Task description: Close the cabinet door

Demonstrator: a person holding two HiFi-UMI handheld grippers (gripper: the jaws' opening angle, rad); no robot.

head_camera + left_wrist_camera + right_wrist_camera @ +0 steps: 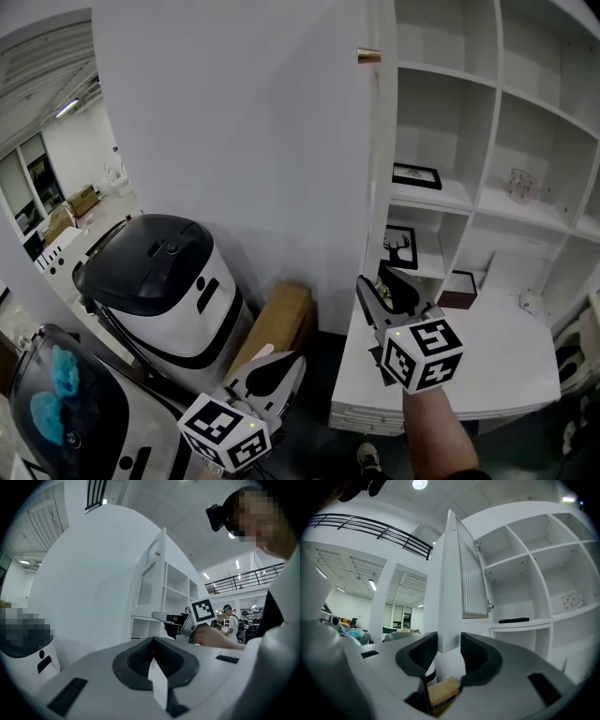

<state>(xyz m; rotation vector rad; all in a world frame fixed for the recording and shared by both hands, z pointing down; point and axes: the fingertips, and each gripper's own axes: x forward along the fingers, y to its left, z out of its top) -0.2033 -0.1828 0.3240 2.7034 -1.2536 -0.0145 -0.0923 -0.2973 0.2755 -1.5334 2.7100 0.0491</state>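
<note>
The white cabinet door [253,141] stands wide open, with a brass knob [368,56] near its free edge. My right gripper [382,289] is level at that edge, low on the door. In the right gripper view the door's edge [450,588] stands upright between the spread jaws of the right gripper [449,644], and the pads do not visibly press on it. My left gripper [279,368] hangs low at the left, apart from the door; its jaws meet and hold nothing [153,643]. The left gripper view also shows the right gripper [171,617] by the shelves.
Open white shelves [487,141] hold a flat black frame [417,175], a deer picture [401,248] and a glass piece [521,183]. A white and black machine [159,281] and a cardboard box [281,323] stand under the door. A white platform [487,366] lies at the lower right.
</note>
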